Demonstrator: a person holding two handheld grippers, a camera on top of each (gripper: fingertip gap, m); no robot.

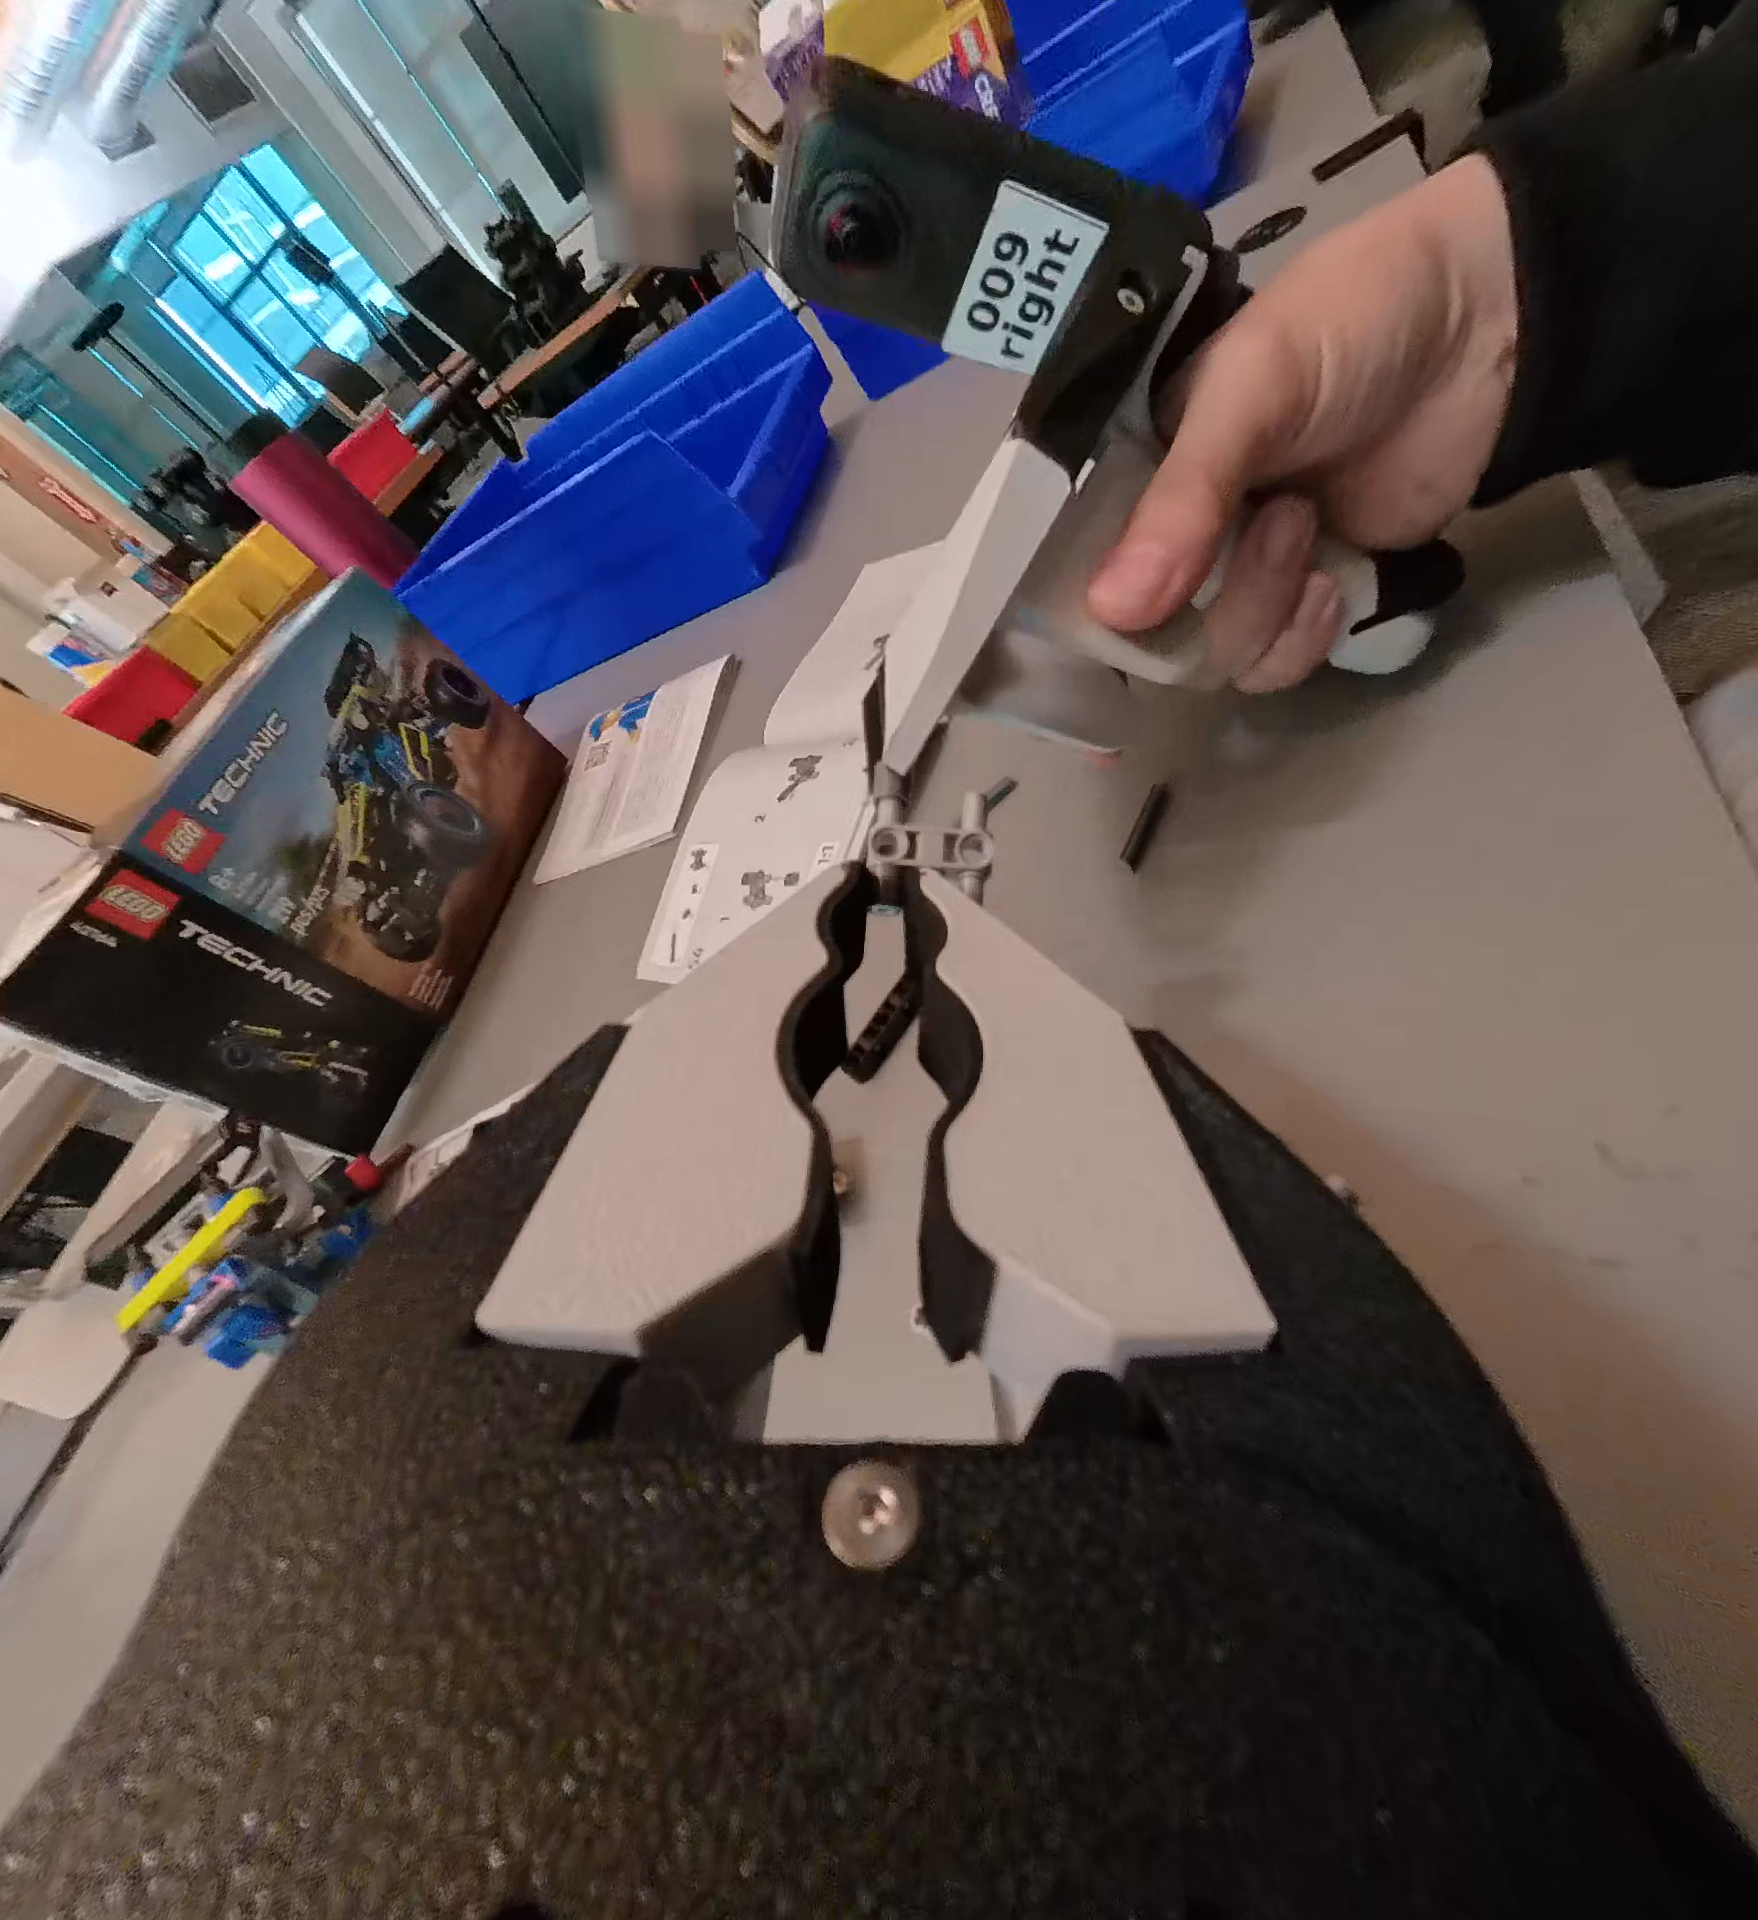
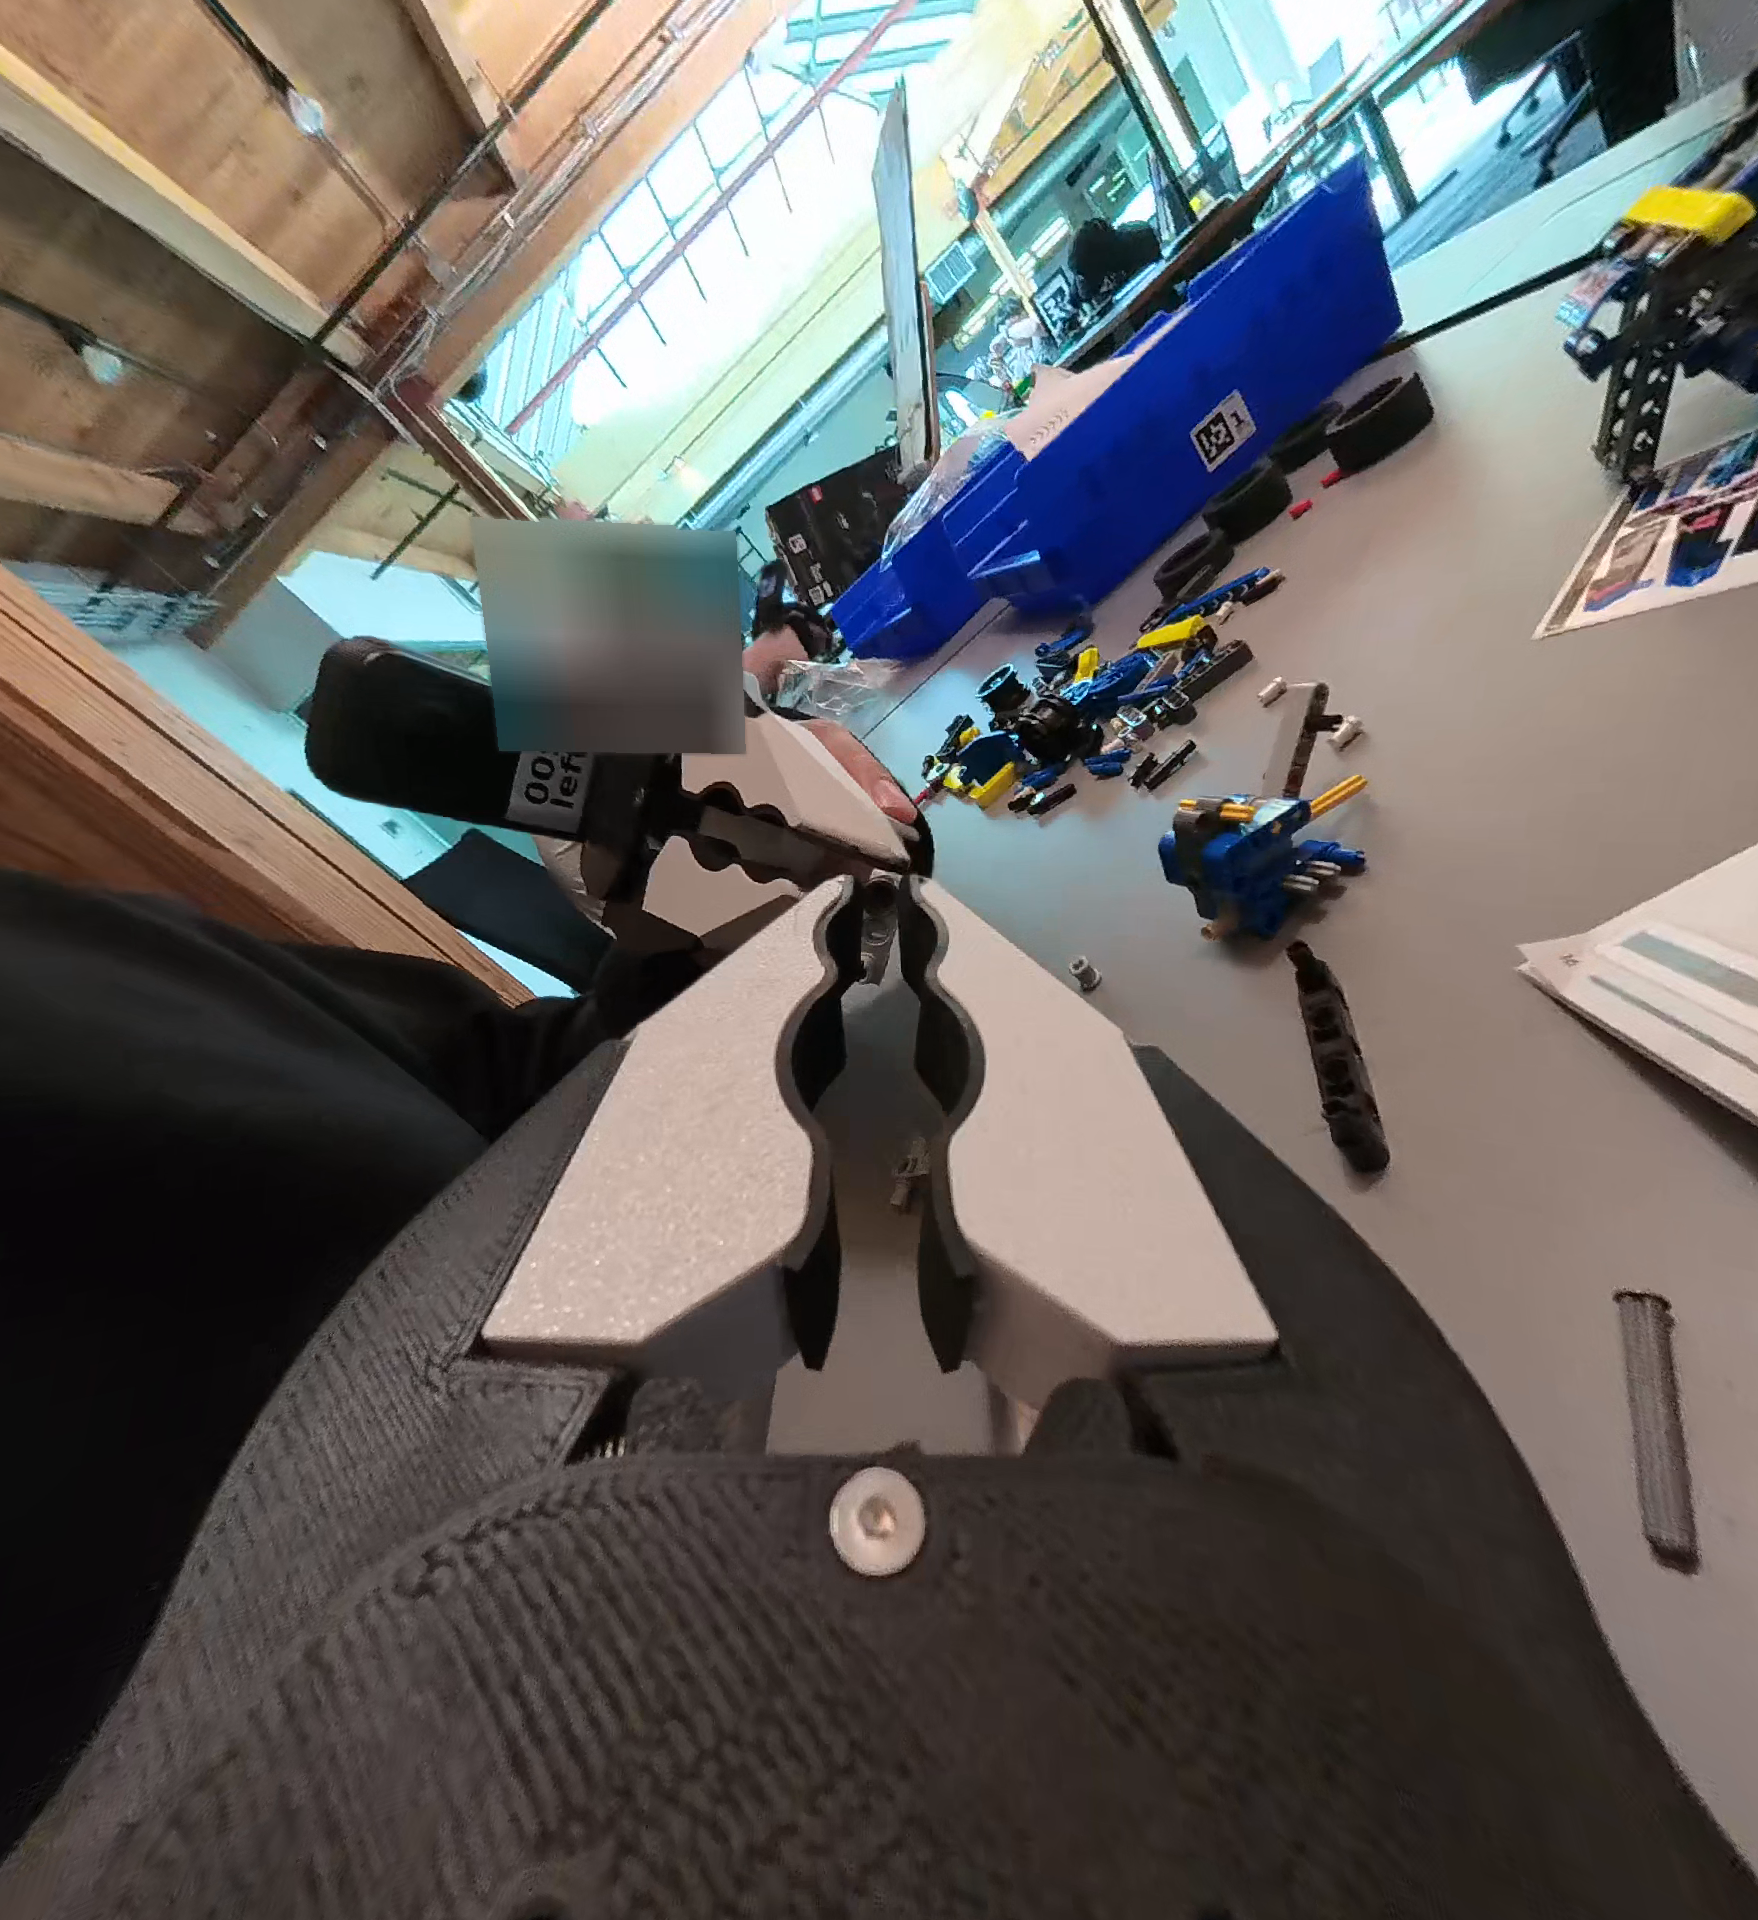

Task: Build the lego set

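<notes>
Both grippers pinching the same little lego bit mid-air

Left gripper is clamped on a black beam with a grey connector at its tip; right gripper is closed on a grey pin there. Further out on the desk: a blue sub-build, loose parts, blue bins along the far edge.

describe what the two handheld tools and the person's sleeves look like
Both match: the left tool and right tool have pale grey angular fingers lined with wavy black pads, on a rough black printed body with a silver screw. Each carries a black camera with a white label. A hand emerges from a black sleeve.
</notes>
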